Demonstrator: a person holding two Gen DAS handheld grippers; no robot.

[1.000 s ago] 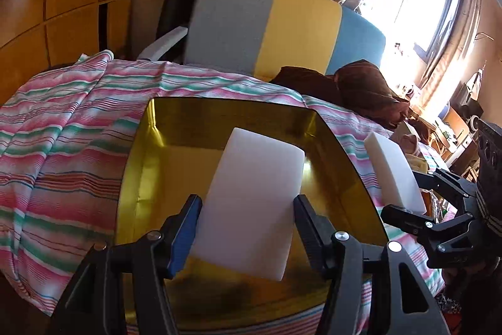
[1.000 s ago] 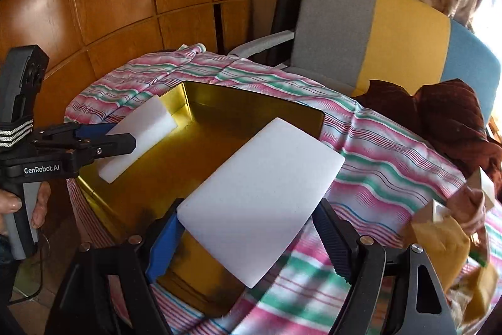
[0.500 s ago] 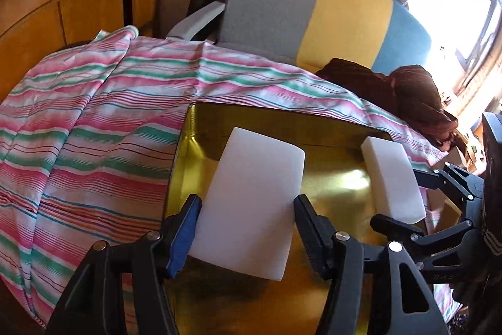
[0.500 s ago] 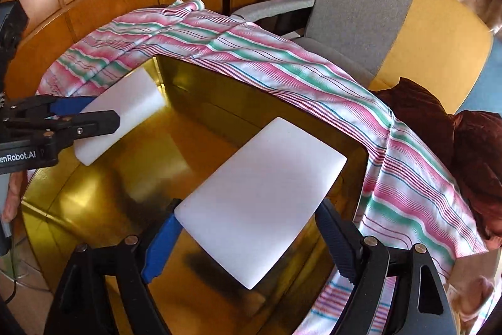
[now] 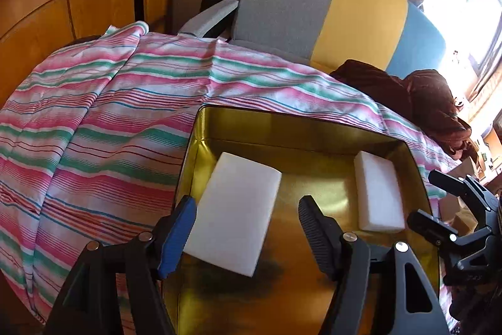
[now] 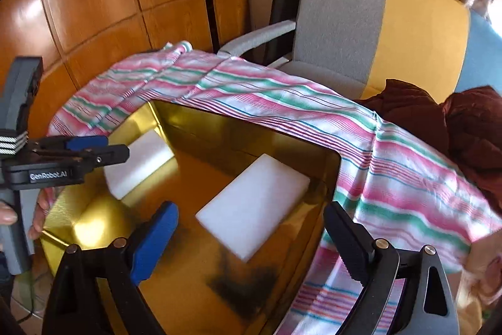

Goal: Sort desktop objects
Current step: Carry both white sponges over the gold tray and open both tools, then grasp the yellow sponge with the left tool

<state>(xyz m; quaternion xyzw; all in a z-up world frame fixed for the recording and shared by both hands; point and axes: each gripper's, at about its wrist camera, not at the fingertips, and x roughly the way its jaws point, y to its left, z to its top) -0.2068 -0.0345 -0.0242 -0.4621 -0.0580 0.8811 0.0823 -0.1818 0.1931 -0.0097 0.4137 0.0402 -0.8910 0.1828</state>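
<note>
**Left fingers.** My left gripper (image 5: 248, 228) is spread; the blue pad (image 5: 177, 236) touches or nearly touches one edge of the left sponge block (image 5: 237, 214), while the black ribbed finger (image 5: 315, 233) stands clear of it. I grip nothing.

**Right fingers.** My right gripper (image 6: 251, 237) is spread wide, with a gap on both sides of the right sponge block (image 6: 255, 203). It grips nothing either.

**Task items.** Two white foam blocks, both inside the gold tin tray (image 5: 282, 124). The left one sits by the tray's left wall, the right one by the far right corner, well apart. The left one looks slightly tilted; I cannot tell whether it lies fully flat on the floor.

**Surroundings.** The tray sits on a striped cloth (image 5: 109, 121). A grey, yellow and blue chair (image 6: 360, 30) stands behind it, with a brown garment (image 6: 464, 127) on it. A hand (image 6: 18, 218) holds the left gripper's handle.

**Risks, as I judge them.**
- The blue pad may drag the left block along as I withdraw, since foam is light and clings to rubber.
- A fingertip may catch the tray wall on lifting out and shift the tin on the loose cloth.
- The mirror floor makes depth hard to judge.

**Writing.** "GenRobot.AI" (image 6: 48, 175) is printed in white on the left gripper's body. The blocks and tray show no label.
</note>
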